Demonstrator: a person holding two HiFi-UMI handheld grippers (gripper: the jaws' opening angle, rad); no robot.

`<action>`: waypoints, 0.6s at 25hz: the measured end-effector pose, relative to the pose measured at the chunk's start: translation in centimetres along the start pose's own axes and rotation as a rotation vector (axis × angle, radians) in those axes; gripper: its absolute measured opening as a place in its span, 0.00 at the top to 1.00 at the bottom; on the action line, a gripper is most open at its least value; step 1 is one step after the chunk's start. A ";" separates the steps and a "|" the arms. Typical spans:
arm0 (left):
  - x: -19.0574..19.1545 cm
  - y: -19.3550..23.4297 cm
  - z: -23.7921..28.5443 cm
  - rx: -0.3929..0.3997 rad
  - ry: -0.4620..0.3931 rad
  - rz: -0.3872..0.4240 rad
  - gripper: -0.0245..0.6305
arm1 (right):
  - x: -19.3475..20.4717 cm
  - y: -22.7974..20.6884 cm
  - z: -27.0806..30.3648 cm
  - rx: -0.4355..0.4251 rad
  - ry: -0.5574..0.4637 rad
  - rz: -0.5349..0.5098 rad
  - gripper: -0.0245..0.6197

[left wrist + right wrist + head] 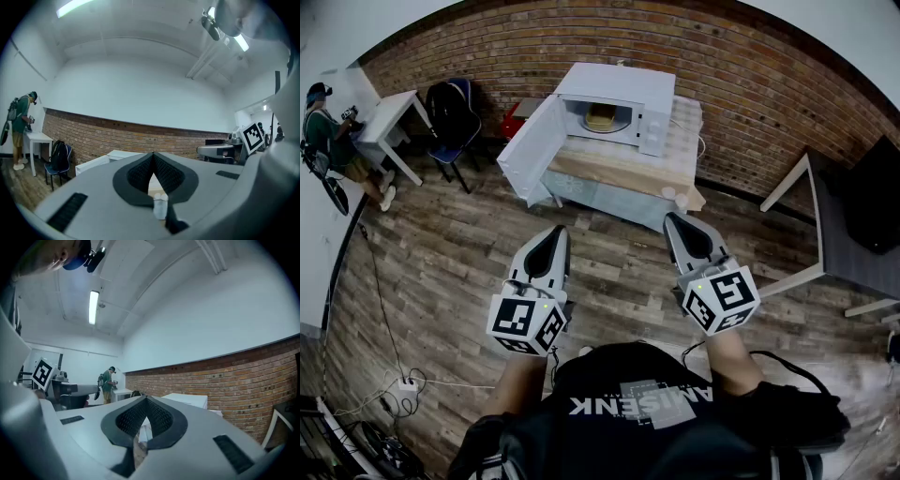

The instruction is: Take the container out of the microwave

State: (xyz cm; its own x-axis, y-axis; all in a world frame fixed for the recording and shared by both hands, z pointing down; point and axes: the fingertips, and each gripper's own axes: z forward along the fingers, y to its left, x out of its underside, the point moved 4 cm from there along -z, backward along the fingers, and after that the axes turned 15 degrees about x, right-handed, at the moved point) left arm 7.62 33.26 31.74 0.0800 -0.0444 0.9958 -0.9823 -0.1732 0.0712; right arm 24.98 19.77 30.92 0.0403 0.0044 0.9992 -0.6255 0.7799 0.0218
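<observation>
Left gripper (560,234): fingers together | right gripper (671,221): fingers together | container (600,118) inside open microwave (619,84)

I can't tell what kind of container (600,117) sits in the microwave (614,108): it's too small, just a yellowish patch. Two white bits (672,196) at the corner of the counter (609,171) are equally unclear. The dark table (830,225) at the right runs off the frame.

text check | black shirt (609,375), near edge | white print (642,405), upside down from the head view, looks like "AMISENK", not 100% sure | nothing else readable
</observation>
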 end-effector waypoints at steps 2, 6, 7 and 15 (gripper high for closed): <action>-0.1 -0.1 0.0 0.010 0.003 -0.006 0.95 | 0.0 0.0 -0.1 0.006 0.002 -0.001 0.90; -0.3 -0.3 -0.4 0.016 -0.007 -0.018 0.95 | 0.0 0.0 -0.5 0.010 0.001 -0.002 0.90; -0.4 -0.4 -0.5 0.016 -0.014 -0.018 0.95 | 0.0 0.1 -0.6 0.009 -0.001 -0.003 0.90; -0.2 -0.3 -1.8 0.003 -0.013 -0.022 0.95 | 0.4 1.0 -1.4 0.016 0.007 0.008 0.90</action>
State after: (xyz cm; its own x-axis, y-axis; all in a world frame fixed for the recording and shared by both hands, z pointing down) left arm 7.57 35.12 31.60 0.1033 -0.0530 0.9932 -0.9798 -0.1773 0.0924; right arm 25.46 21.45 31.29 0.0404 0.0147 0.9991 -0.6378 0.7700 0.0144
